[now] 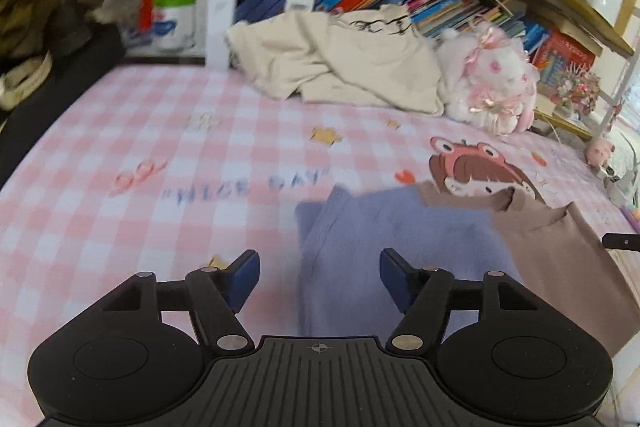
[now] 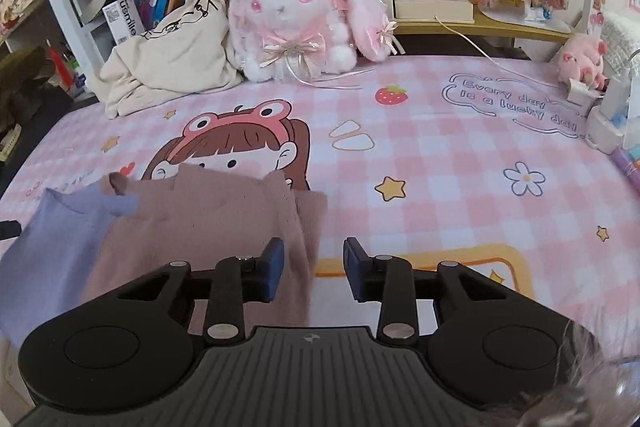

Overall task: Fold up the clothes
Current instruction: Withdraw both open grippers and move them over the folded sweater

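on a bed with a pink checked sheet (image 2: 460,187), two garments lie side by side near the front edge. at the left, the left gripper (image 1: 320,277) hovers with its jaws released and nothing between them, over the left edge of a lavender garment (image 1: 400,247) that lies flat. the left view is blurred, so a hurried closing there could pinch only the top layer, or the sheet with it, and drag the piece askew. just right of it, overlapping its edge, lies a dusty pink garment (image 2: 208,227) with a folded strip along its right side. the right gripper (image 2: 314,269) hangs over that strip, jaws spread and empty; lifting the strip alone could undo the fold. because the two garments overlap, pulling one may shift the other. farther back, a crumpled cream garment (image 2: 168,67) leans against a plush rabbit (image 2: 296,27); whether it awaits folding cannot be told.
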`<state>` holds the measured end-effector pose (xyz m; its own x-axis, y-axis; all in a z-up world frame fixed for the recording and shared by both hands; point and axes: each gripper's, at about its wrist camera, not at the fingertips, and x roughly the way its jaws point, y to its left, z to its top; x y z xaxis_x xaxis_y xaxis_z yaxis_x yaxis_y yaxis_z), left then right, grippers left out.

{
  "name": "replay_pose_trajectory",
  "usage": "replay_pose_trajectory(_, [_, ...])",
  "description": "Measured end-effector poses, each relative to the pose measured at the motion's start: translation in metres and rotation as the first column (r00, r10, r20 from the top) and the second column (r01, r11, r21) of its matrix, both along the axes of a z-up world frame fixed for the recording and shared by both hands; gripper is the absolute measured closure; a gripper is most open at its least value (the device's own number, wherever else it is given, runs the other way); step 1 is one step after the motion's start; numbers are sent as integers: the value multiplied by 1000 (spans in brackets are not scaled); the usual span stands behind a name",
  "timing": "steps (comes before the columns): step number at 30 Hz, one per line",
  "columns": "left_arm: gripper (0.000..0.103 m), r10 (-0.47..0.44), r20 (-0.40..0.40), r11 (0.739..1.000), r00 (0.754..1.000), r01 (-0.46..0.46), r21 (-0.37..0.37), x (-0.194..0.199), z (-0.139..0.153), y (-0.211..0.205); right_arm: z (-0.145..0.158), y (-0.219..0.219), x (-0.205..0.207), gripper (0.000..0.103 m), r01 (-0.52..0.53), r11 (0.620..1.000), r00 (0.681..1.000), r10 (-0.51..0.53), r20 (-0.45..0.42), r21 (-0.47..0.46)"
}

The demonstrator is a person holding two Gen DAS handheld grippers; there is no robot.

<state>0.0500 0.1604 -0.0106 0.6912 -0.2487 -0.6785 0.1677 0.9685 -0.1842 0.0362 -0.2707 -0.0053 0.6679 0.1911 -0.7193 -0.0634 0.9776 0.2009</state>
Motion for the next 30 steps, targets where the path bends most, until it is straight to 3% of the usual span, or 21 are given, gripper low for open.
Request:
replay_pose_trajectory(4, [37, 6, 0, 1000, 1000, -6, 9, 21, -8, -13, -6, 4, 5, 80, 4, 1000, 1000, -4, -18, 24])
replay_pose_trajectory(6, [43, 9, -17, 1000, 1000, -9, 9, 28, -13, -16, -9, 4, 6, 93, 12, 1000, 1000, -11, -28, 25])
replay_pose_trajectory(7, [81, 8, -25, 1000, 1000, -8, 6, 30, -16, -16, -10, 4, 6, 95, 16, 1000, 999, -15, -34, 26])
replay_pose_trajectory(8, [100, 15, -11, 1000, 1000, -15, -13, 28, -13, -14, -12, 4, 6, 95, 20, 999, 999, -19, -39, 27])
replay_pose_trajectory(12, [100, 65, 51, 994, 997, -60, -95, 18, 0, -3, -18, 5, 7, 96, 36, 999, 998, -34, -59, 29])
replay_pose_trajectory(15, [99, 69, -40, 995, 997, -72, -72, 30, -19, 0, -21, 6, 7, 96, 43, 999, 997, -42, -64, 27])
replay_pose_trajectory(18, [98, 50, -40, 998, 998, -51, -23, 33, -25, -4, -20, 8, 8, 96, 40, 999, 997, -39, -65, 15])
replay_pose_trajectory(21, [84, 79, -63, 996, 995, -81, -33, 36, -25, 2, -20, 7, 8, 96, 40, 999, 997, -39, -65, 17])
replay_pose_trajectory(23, [69, 100, -64, 994, 993, -102, -38, 33, -21, 6, -18, 9, 8, 95, 39, 999, 997, -38, -66, 14])
replay_pose_trajectory(27, [69, 96, -11, 995, 995, -96, -9, 16, -4, 0, -16, 10, 7, 91, 25, 1000, 999, -25, -47, -5])
replay_pose_trajectory(30, [62, 67, 22, 996, 998, -68, 61, 0, 10, -14, -10, 14, 2, 78, 13, 999, 1000, -13, -19, -30])
